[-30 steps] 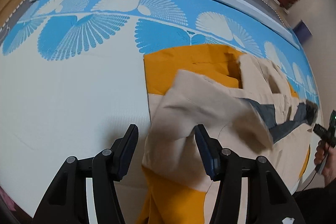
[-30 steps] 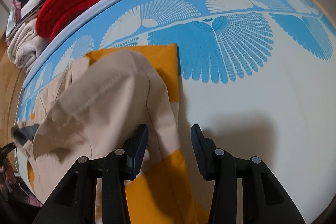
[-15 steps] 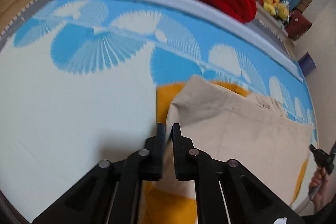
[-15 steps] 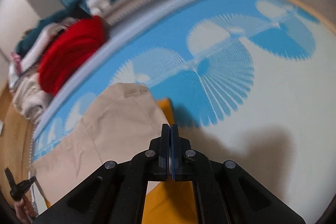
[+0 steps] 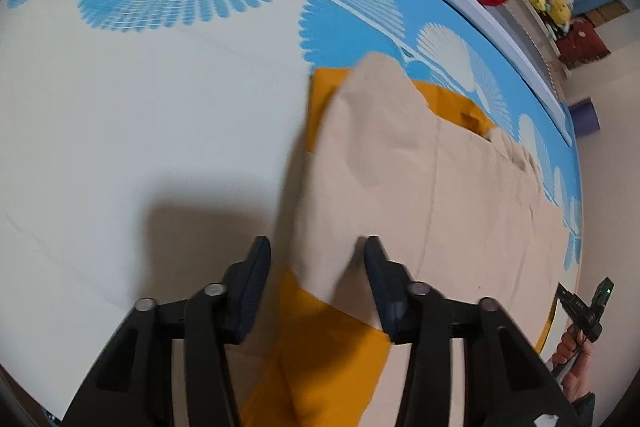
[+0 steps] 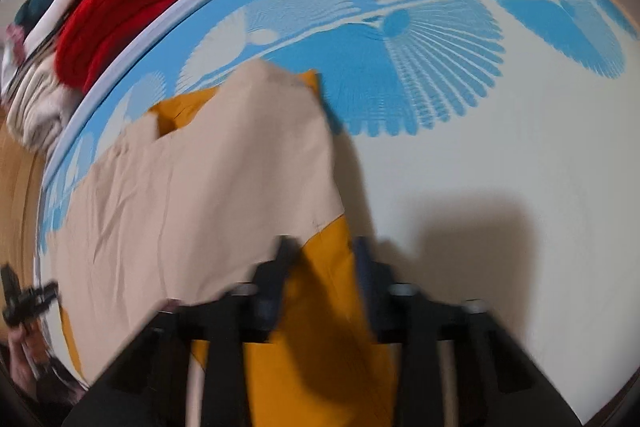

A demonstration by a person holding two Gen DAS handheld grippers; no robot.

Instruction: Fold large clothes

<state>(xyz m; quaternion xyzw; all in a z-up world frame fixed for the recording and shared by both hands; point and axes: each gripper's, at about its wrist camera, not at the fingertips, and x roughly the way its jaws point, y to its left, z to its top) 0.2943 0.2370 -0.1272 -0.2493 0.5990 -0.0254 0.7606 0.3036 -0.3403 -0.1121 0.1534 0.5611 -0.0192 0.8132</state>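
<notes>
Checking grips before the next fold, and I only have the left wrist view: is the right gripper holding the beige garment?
Observer: No. The right gripper is open, nothing pinched between its jaws.
Operator: What lies under it?
Observer: Mustard-yellow fabric; the beige garment ends just left of it.
Operator: Anything beside the red knit?
Observer: A folded cream knit is stacked next to the red knit.

Blue-and-white fan-print mat [image 5: 168,115]; beige-mustard garment [image 5: 420,195] lying on it.

Left claw [image 5: 316,267] black, ribbed navy pads, silver screws; right claw [image 6: 322,259] black, blurred
</notes>
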